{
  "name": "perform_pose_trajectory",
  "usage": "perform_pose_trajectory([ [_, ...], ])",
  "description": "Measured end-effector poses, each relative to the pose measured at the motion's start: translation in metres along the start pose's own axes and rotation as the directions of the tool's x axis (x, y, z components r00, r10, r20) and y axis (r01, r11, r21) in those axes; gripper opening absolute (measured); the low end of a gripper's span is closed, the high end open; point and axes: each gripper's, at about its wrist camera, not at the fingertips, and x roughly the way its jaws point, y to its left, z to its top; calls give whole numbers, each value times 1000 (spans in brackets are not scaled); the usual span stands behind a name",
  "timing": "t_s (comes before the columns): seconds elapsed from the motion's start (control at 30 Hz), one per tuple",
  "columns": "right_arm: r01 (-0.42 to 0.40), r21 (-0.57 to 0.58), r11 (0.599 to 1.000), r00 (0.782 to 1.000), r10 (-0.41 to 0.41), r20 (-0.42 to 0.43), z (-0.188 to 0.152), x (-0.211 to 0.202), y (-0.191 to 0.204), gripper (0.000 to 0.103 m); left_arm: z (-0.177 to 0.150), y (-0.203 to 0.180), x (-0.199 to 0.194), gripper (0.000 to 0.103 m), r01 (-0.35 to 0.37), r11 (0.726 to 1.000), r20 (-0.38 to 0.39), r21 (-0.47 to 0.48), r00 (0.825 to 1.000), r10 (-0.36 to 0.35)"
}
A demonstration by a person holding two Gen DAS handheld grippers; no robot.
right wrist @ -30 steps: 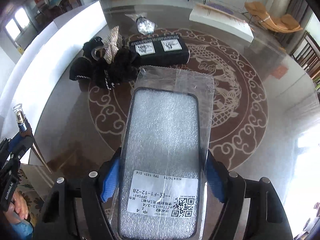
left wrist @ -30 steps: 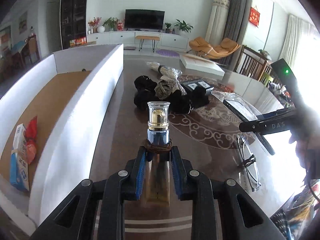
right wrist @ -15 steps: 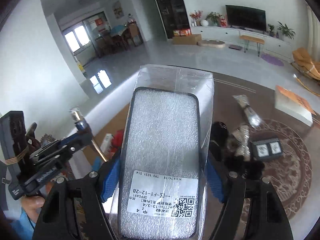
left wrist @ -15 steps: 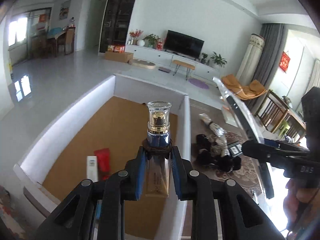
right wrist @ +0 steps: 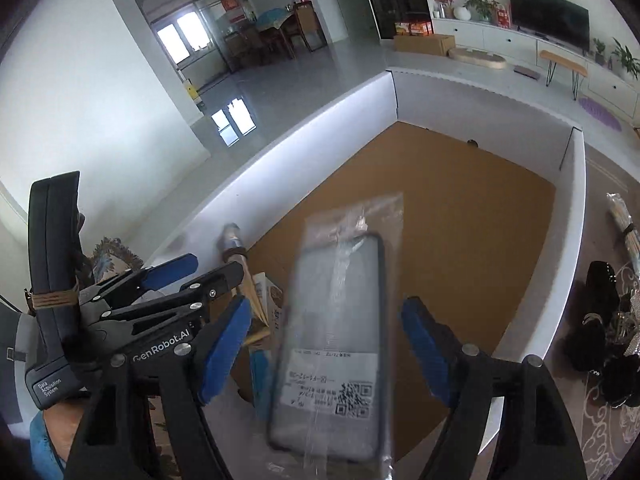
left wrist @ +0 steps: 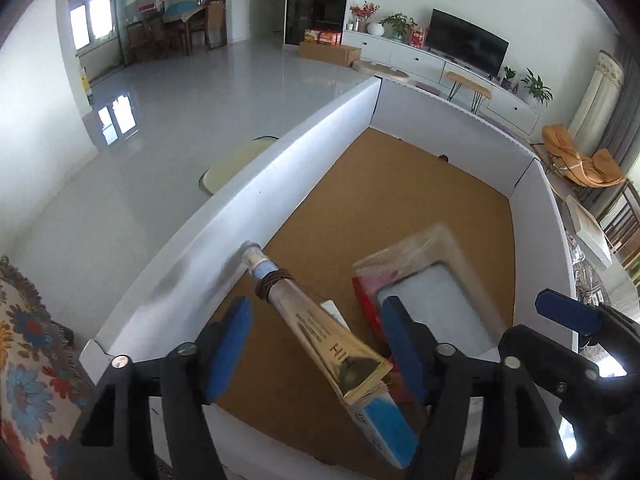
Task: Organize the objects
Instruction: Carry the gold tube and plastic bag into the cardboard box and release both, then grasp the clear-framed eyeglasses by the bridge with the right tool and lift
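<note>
Tube point(left wrist: 320, 322), gold w/ clear cap, blurred, lies slantwise between the left tool point(left wrist: 314, 344) pads; pads clear of it, jaws opening. Cap end at the white box point(left wrist: 248, 208) wall, over the cork floor. Just right of it: red packet point(left wrist: 362, 296) and phone case point(left wrist: 436, 292) in a clear bag. Right tool's blue pad shows at far right.

Right wrist view: phone case point(right wrist: 336, 344), blurred, sits between the right tool point(right wrist: 326, 340) pads w/ gaps both sides; jaws opening. Left tool point(right wrist: 192, 276) and tube point(right wrist: 236, 248) close by on the left. Black items point(right wrist: 600, 320) on the bench outside the box.
</note>
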Motion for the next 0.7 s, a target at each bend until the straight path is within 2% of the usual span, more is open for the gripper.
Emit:
perform_pose_trajectory([
  [0.17,43,-29,999,996,-40,82,-15,-39,-18,89,-5,-29,-10,71,-10,998,57,65,998,6],
  [0.33,122,-14,992,985,-120,126,-45,-76,-50,92,-22,-63,-34,71,66,995,98,71,992,-73],
  [0.47,189,25,982,972,-191,136,-89,-105,-88,91,-43,-106,-66,71,154,983,126,101,978,-166],
  [0.53,240,50,970,958,-244,151,-115,-126,-109,92,-58,-136,-87,71,220,968,143,119,961,-236],
  [0.63,336,99,937,923,-348,161,-162,-157,-141,92,-89,-181,-120,72,335,928,160,163,919,-360],
  [0.7,402,143,905,892,-422,161,-193,-180,-164,91,-113,-212,-138,88,393,896,155,208,891,-427],
])
